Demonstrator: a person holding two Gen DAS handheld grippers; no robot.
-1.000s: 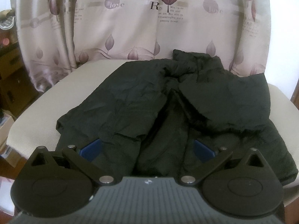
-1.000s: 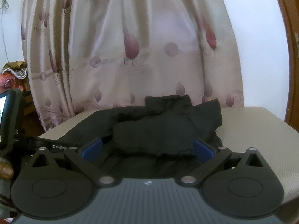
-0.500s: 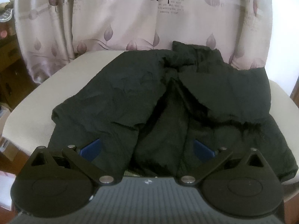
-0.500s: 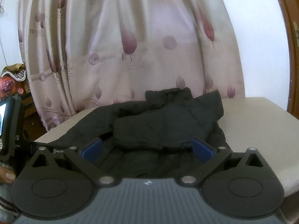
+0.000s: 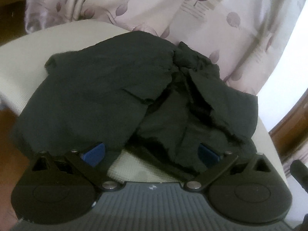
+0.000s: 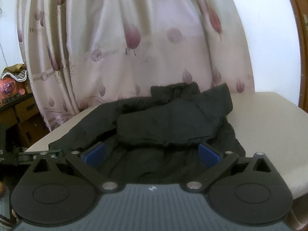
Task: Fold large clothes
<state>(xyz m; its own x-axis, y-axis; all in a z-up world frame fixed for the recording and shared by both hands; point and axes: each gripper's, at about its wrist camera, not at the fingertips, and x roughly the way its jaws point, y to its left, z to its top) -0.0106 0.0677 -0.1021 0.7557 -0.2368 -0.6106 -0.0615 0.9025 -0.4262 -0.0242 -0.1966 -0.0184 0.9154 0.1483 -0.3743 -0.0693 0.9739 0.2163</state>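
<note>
A large black jacket point(image 5: 107, 96) lies crumpled on a beige padded table point(image 5: 25, 61), both sleeves folded in over its front. My left gripper point(image 5: 151, 153) is open and empty just above the jacket's near hem, its blue pads point(image 5: 94, 153) wide apart. In the right wrist view the same jacket point(image 6: 169, 121) lies ahead with a folded sleeve across it. My right gripper point(image 6: 152, 153) is open and empty over the jacket's near edge, on the beige table point(image 6: 269, 119).
A pink leaf-print curtain point(image 6: 134, 48) hangs right behind the table. Cardboard boxes and clutter point(image 6: 19, 111) stand at the left. A brown wooden frame point(image 6: 300, 38) is at the right. My left gripper shows at the left edge of the right wrist view point(image 6: 21, 156).
My left gripper has swung left and tilted, so the jacket now sits skewed toward the right and closer. My right gripper has moved slightly nearer the jacket. Both stay open.
</note>
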